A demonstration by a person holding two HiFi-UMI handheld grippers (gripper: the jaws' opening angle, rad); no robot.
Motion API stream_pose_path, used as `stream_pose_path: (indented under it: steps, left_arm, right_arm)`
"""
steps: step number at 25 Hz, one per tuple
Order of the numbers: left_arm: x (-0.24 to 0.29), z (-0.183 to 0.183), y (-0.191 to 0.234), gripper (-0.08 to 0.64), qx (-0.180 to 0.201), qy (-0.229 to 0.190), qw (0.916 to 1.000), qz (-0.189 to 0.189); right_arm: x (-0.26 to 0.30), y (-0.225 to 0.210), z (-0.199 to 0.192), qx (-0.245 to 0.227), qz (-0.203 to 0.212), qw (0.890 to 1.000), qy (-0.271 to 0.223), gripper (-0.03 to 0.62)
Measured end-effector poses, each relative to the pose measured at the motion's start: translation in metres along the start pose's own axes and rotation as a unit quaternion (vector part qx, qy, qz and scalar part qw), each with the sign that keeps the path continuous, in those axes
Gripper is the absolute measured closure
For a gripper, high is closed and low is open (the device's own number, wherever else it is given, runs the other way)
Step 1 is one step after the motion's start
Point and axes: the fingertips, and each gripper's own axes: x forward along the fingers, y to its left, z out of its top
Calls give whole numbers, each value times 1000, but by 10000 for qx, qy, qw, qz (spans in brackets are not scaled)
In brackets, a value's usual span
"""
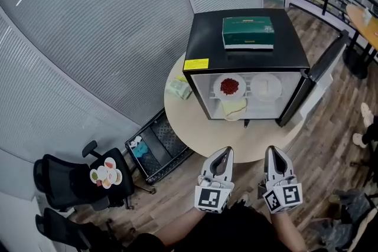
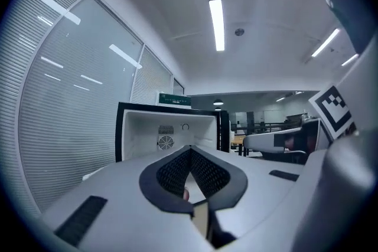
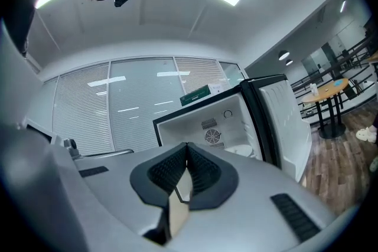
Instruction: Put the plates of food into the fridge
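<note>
A small black fridge (image 1: 248, 44) stands on a round table (image 1: 189, 118) with its door (image 1: 322, 71) swung open to the right. Inside it sit a plate of red food (image 1: 229, 86), a white plate (image 1: 265, 87) beside it, and a plate with a pale yellow piece (image 1: 234, 108) below. My left gripper (image 1: 221, 156) and right gripper (image 1: 275, 156) are held side by side in front of the table, both shut and empty. The open fridge (image 2: 168, 130) shows ahead in the left gripper view and also in the right gripper view (image 3: 215, 124).
A green box (image 1: 248, 32) lies on the fridge top. A crumpled light packet (image 1: 179, 88) rests on the table left of the fridge. A black cart (image 1: 158, 147) and an office chair (image 1: 77, 180) carrying a plate of snacks (image 1: 106, 173) stand at left. A wooden table (image 1: 363, 20) is at far right.
</note>
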Motion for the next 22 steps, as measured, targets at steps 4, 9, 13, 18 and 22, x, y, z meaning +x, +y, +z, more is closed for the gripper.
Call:
stream_pose_path:
  steps: [4,9,13,18,22]
  left_arm:
    - [-11,-16,2,555,-194,243,9995,-16]
    - [-20,-27,7,555,-519,395,9978,-144]
    - [-19,-24,11,555,-476,315,9981,-237]
    - [-16,-25,15,555,-528,361,9975,-300]
    - [-14,-20,17,555,-474,281,9978,-363]
  right_arm:
    - [-5,8,-9,-142,-101,9998,95,584]
    - [-8,11,-31,-131,-255,9993,238,584]
    - [-8,14,-31,-201,-320,9990,252,586]
    - [-2,22,-28,-279,-304,9990,198,586]
    - [1,28,-28,-381,-294,9986,201,586]
